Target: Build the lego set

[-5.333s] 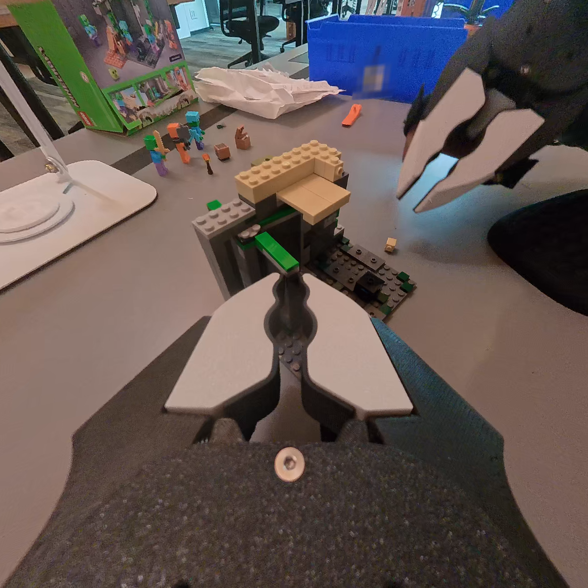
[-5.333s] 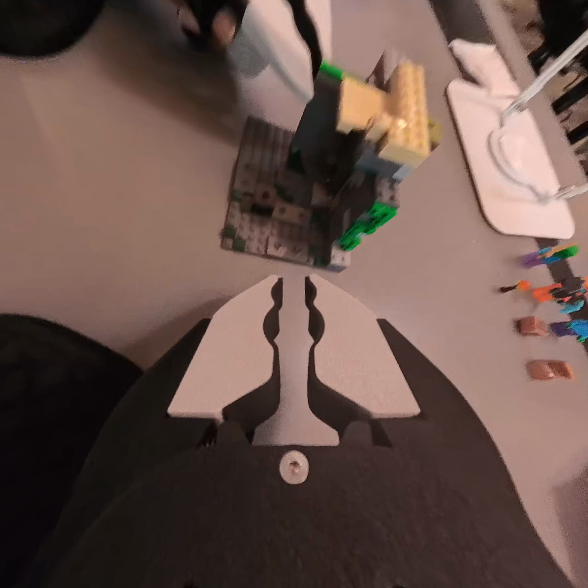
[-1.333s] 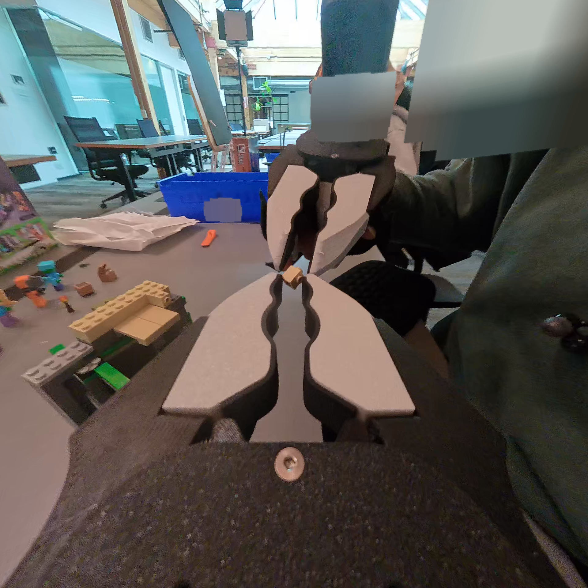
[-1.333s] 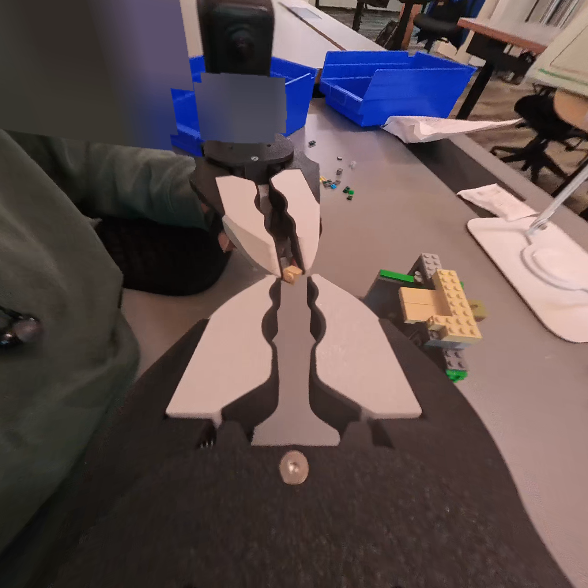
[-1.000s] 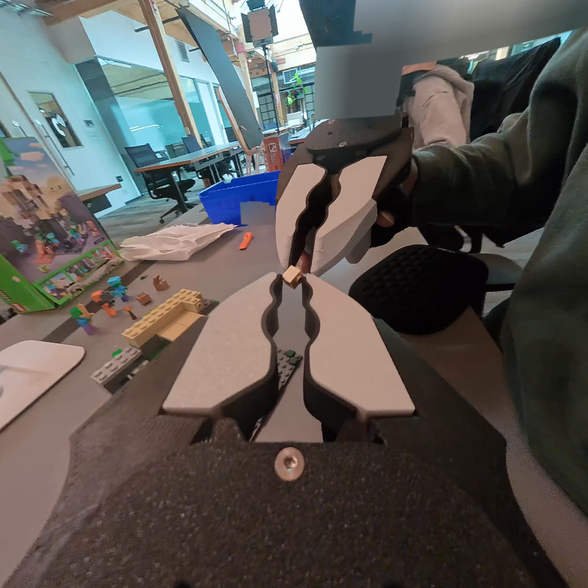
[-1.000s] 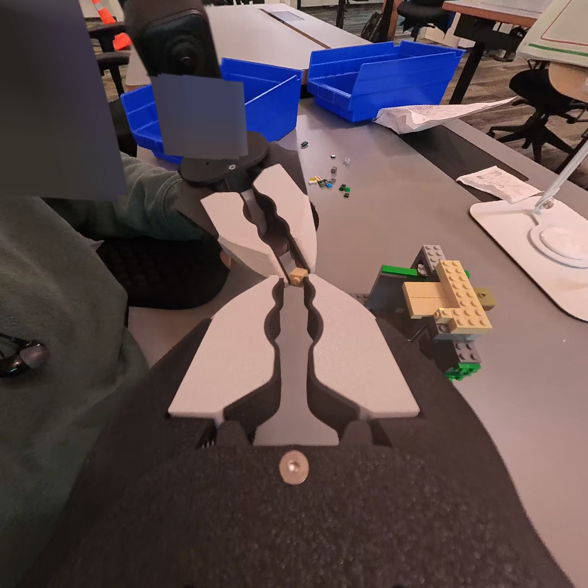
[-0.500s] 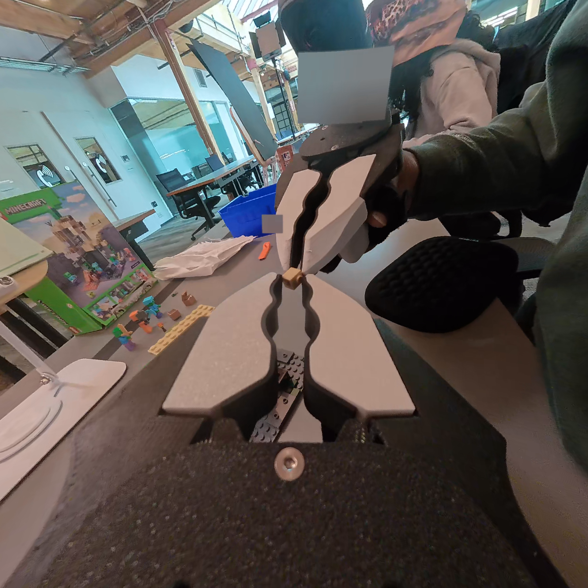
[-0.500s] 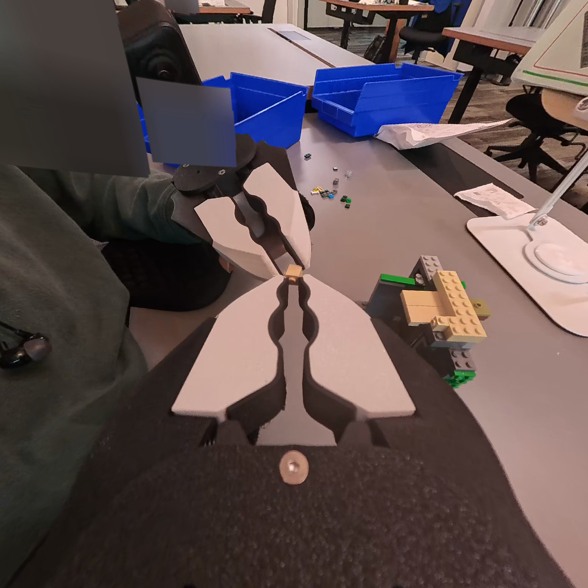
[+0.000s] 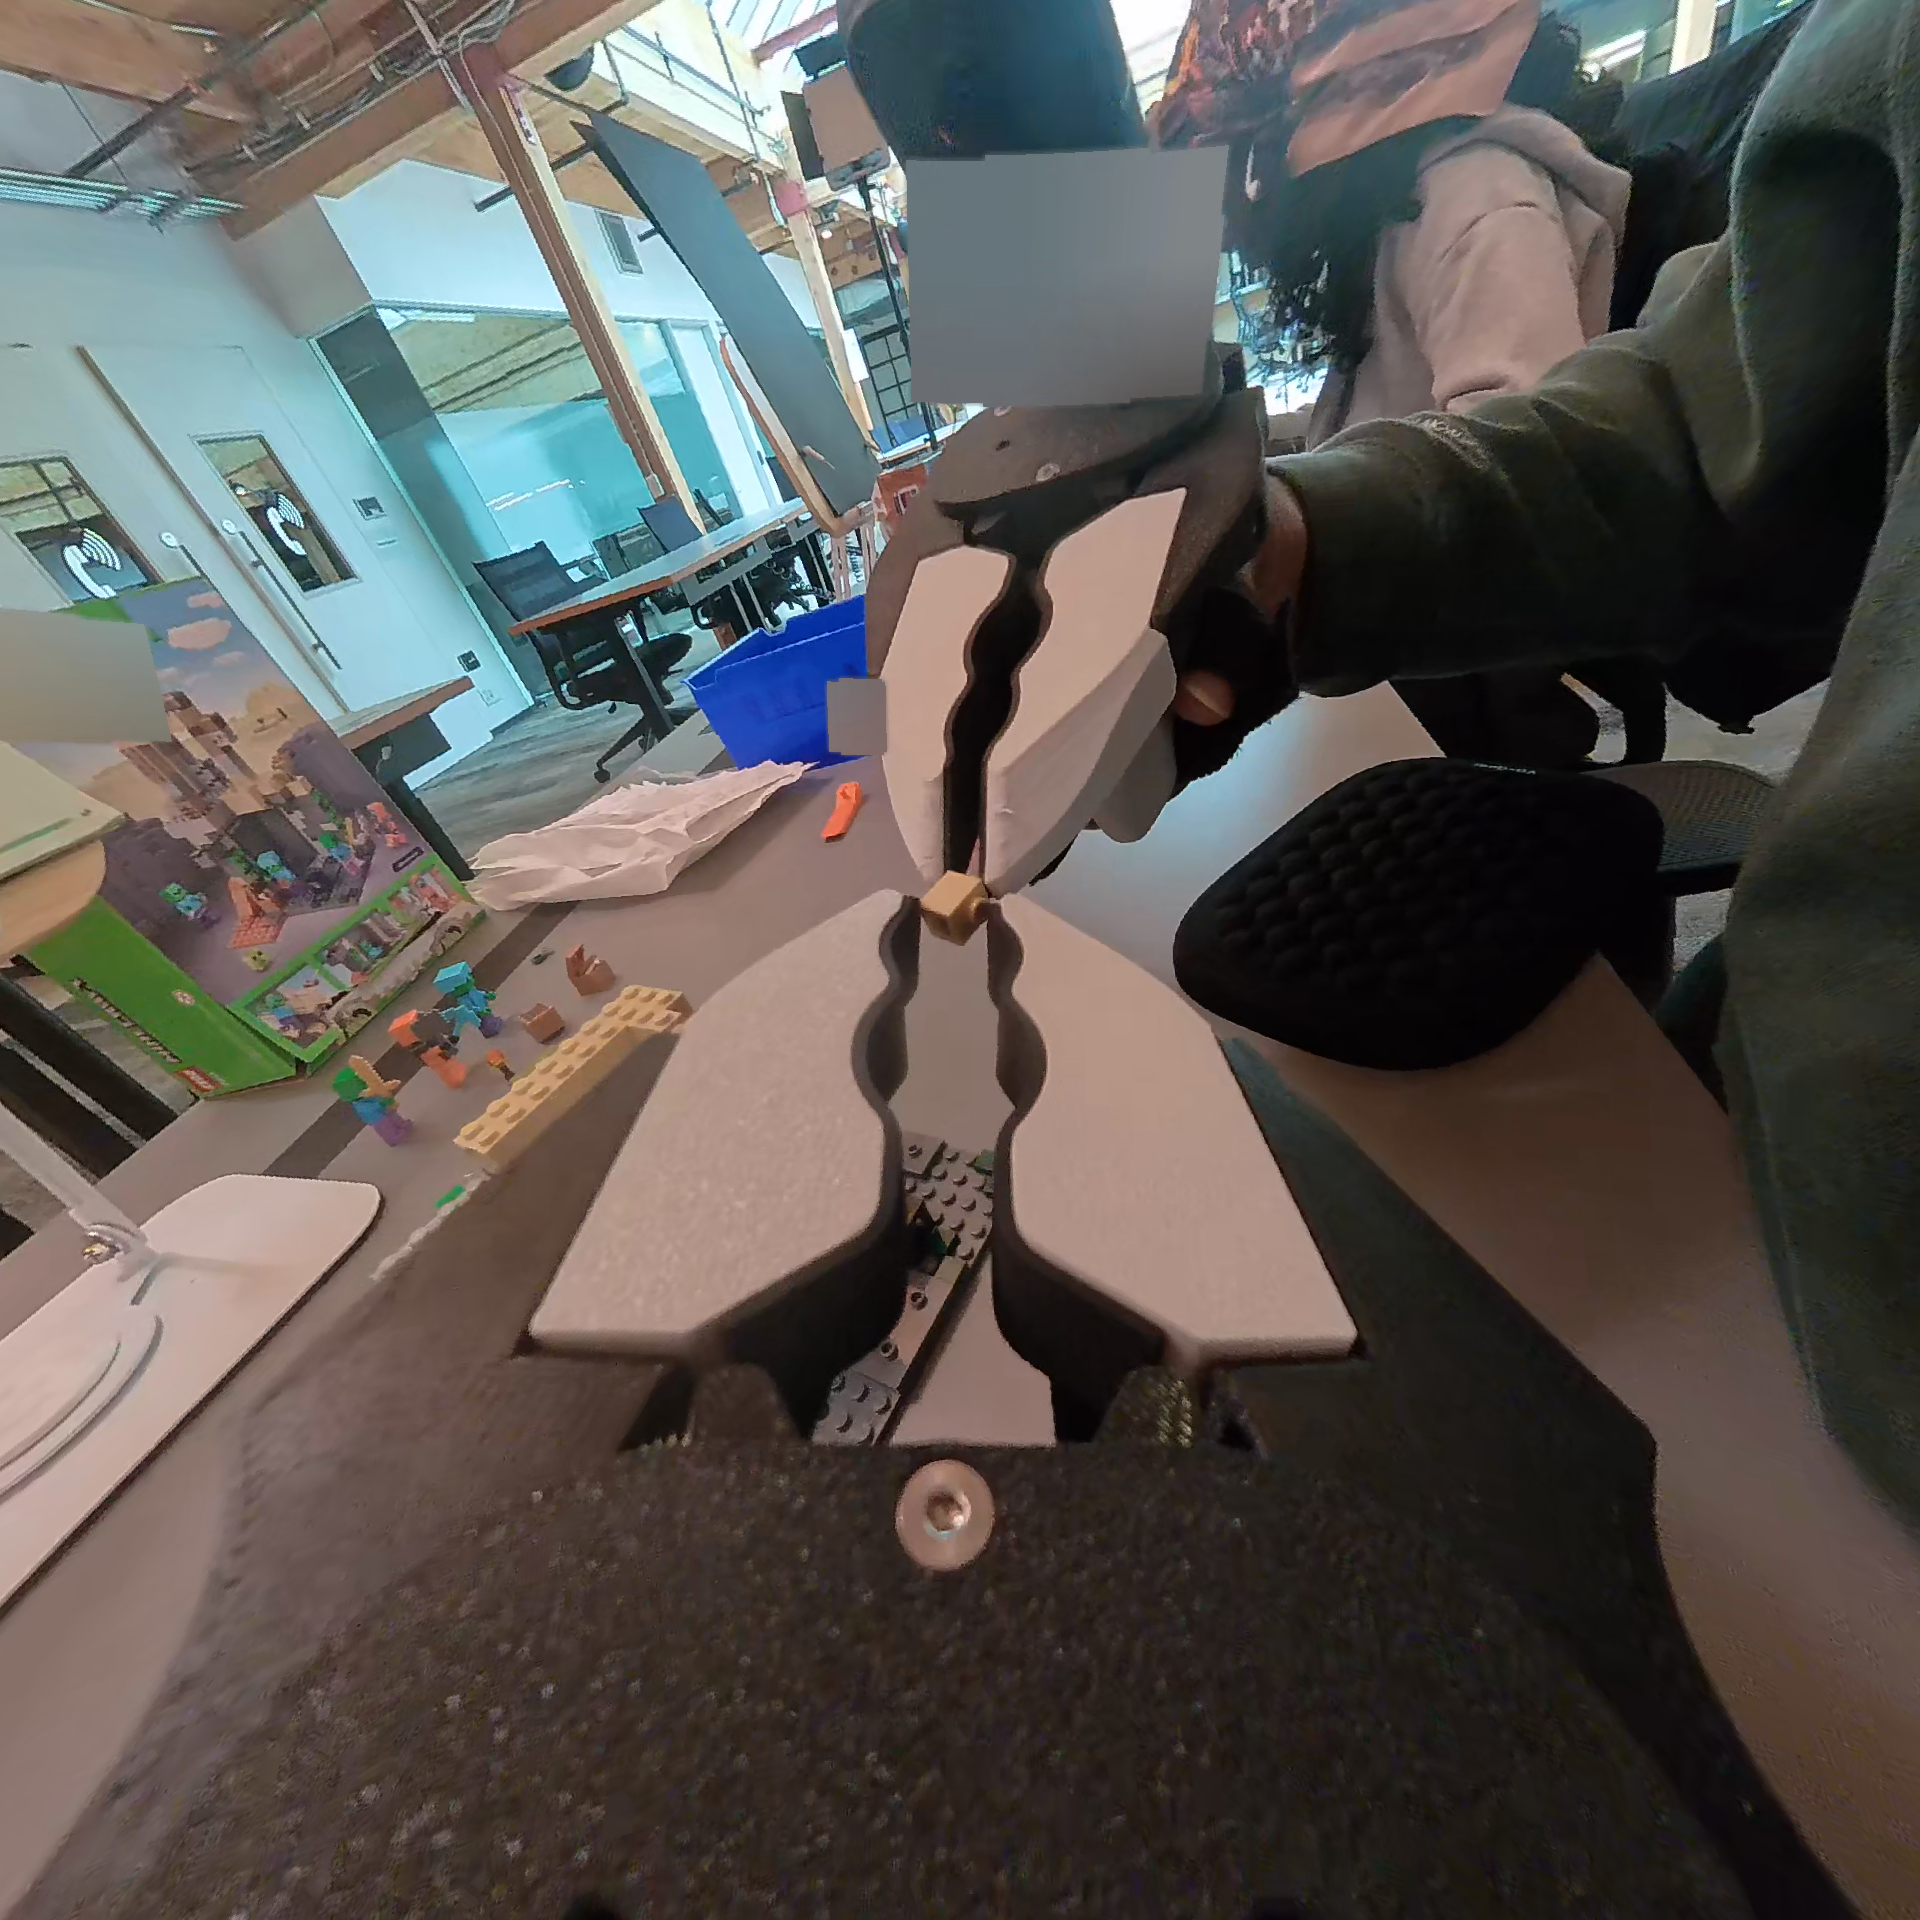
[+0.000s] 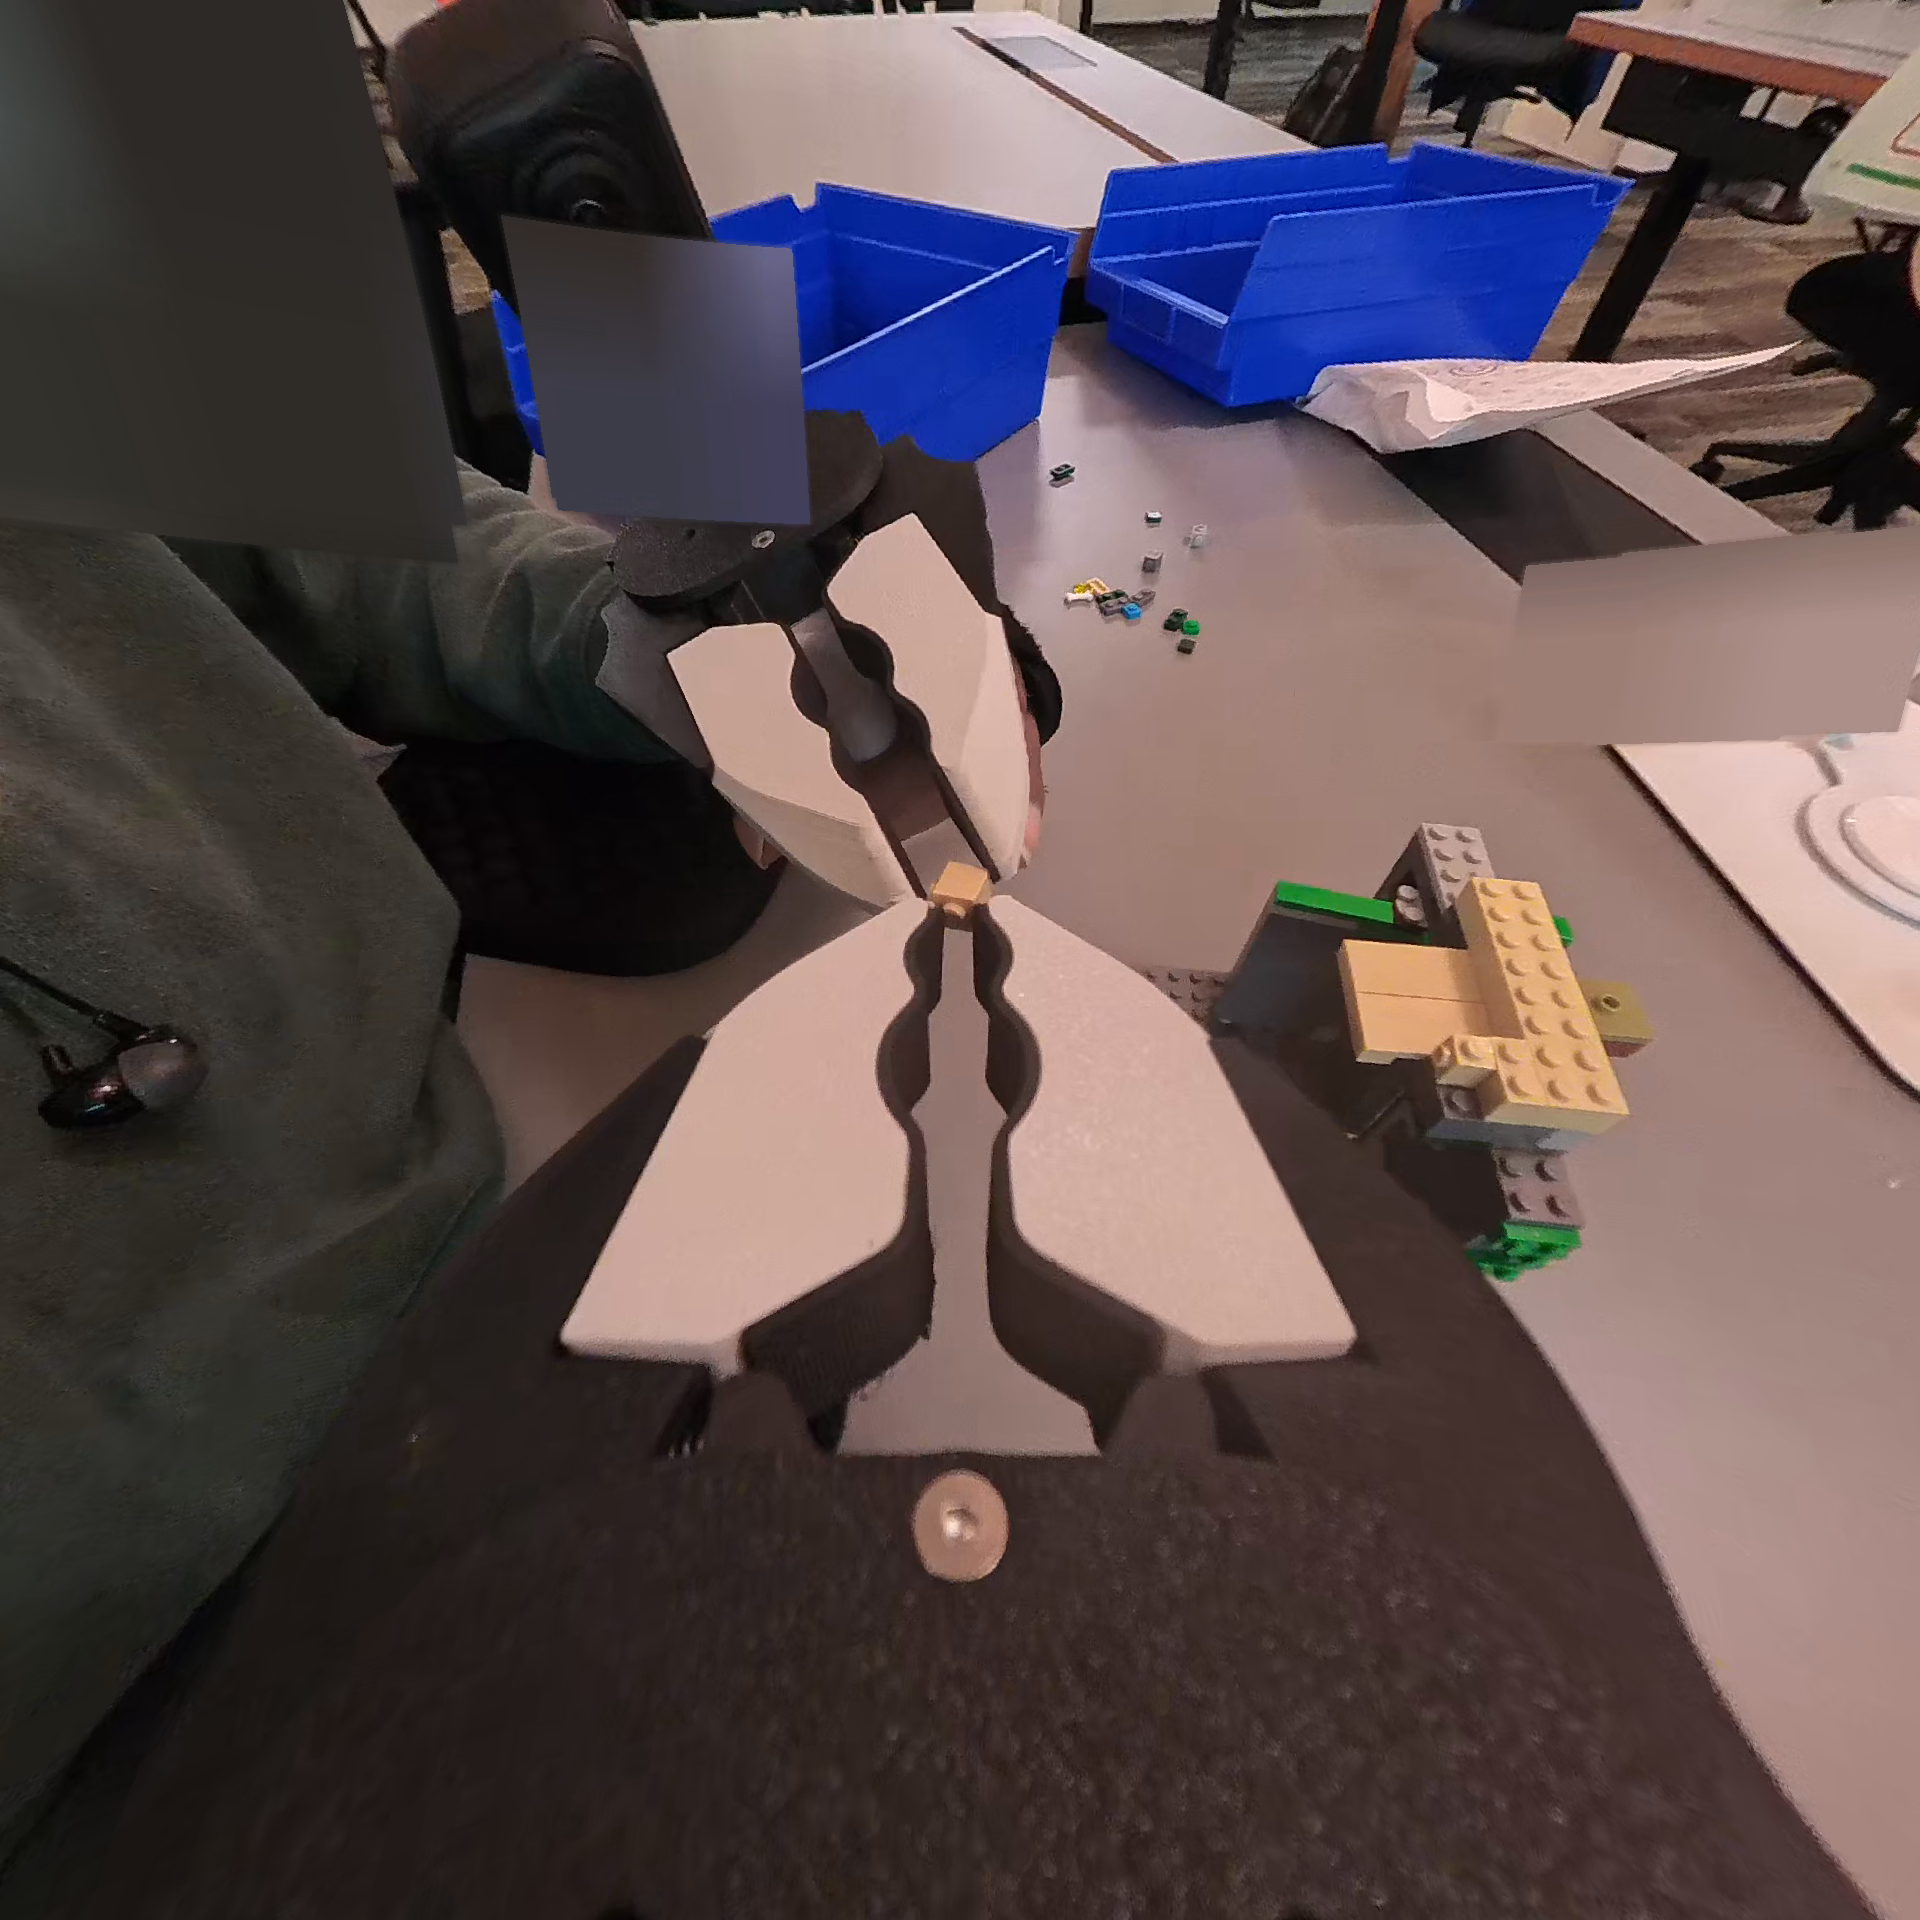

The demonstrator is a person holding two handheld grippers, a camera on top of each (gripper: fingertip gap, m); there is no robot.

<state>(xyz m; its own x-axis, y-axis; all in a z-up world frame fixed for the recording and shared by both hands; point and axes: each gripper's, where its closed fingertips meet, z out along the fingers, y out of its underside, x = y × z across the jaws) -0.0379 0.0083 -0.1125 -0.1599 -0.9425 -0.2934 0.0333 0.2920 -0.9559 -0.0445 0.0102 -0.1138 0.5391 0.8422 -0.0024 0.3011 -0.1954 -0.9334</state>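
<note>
My left gripper is nearly closed, its tips pinching a small tan brick held up in the air above the table. In the right wrist view my right gripper is also almost closed and meets the same brick from the other side, tip to tip with the left one. The brick's stud points toward the right camera. I cannot tell which pair of tips carries the load; both touch it.

Under the left gripper, seen through the gap between its fingers, lies a dark grey plate with studs. In the right wrist view the partial build stands on the table just right of my right gripper: tan bricks on top, grey below, green bits at the front and back edges.

Further left in the left wrist view a long tan plate lies flat, with small figures and brown bits beside it. A white lamp base sits at the near left. Behind those stands the set's box, then a crumpled paper bag and an orange tool.

In the right wrist view, a scatter of tiny pieces lies well beyond the grippers, and behind them two blue bins sit at the table's far side.
</note>
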